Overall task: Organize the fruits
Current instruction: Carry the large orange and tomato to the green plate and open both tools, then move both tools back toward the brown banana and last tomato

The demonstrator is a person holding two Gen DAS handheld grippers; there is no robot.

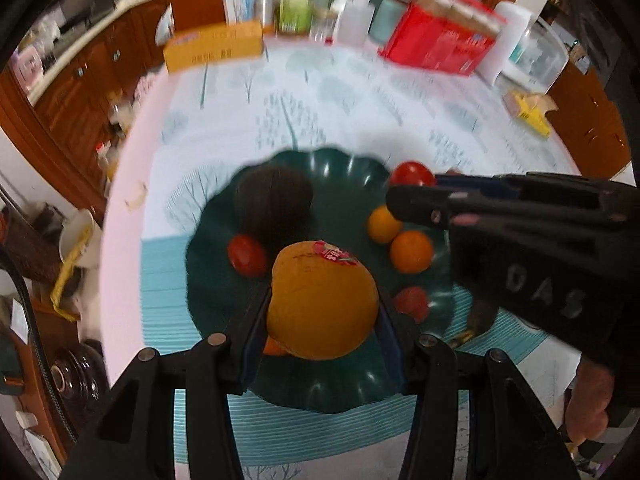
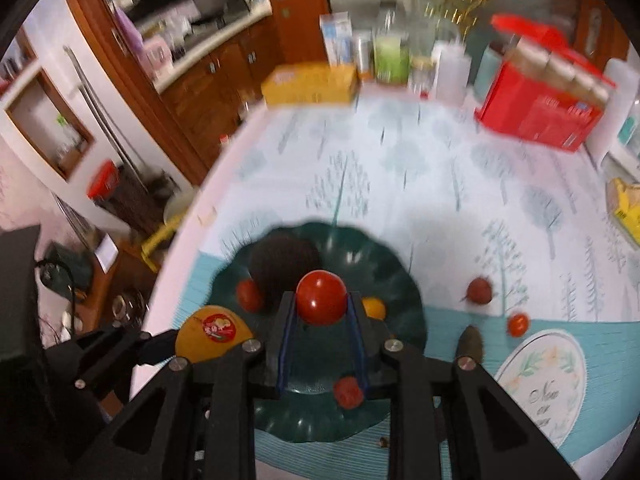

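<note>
A dark green scalloped plate (image 1: 344,172) lies on the table; it also shows in the right wrist view (image 2: 396,280). My left gripper (image 1: 322,304) is shut on a large orange-yellow fruit (image 1: 320,304) with a red sticker, held over the plate. My right gripper (image 2: 322,300) is shut on a red tomato (image 2: 322,298) above the plate; it shows in the left wrist view (image 1: 412,196) at the plate's right rim. In the plate lie a dark brown round fruit (image 1: 274,200), a red tomato (image 1: 246,254), two oranges (image 1: 412,252) and a reddish fruit (image 1: 412,304).
On the tablecloth right of the plate lie a dark red fruit (image 2: 479,290), a small tomato (image 2: 518,324) and a white oval dish (image 2: 548,380). A yellow box (image 1: 216,46), bottles and a red box (image 1: 436,40) stand along the far edge. Wooden cabinets (image 1: 76,92) are at the left.
</note>
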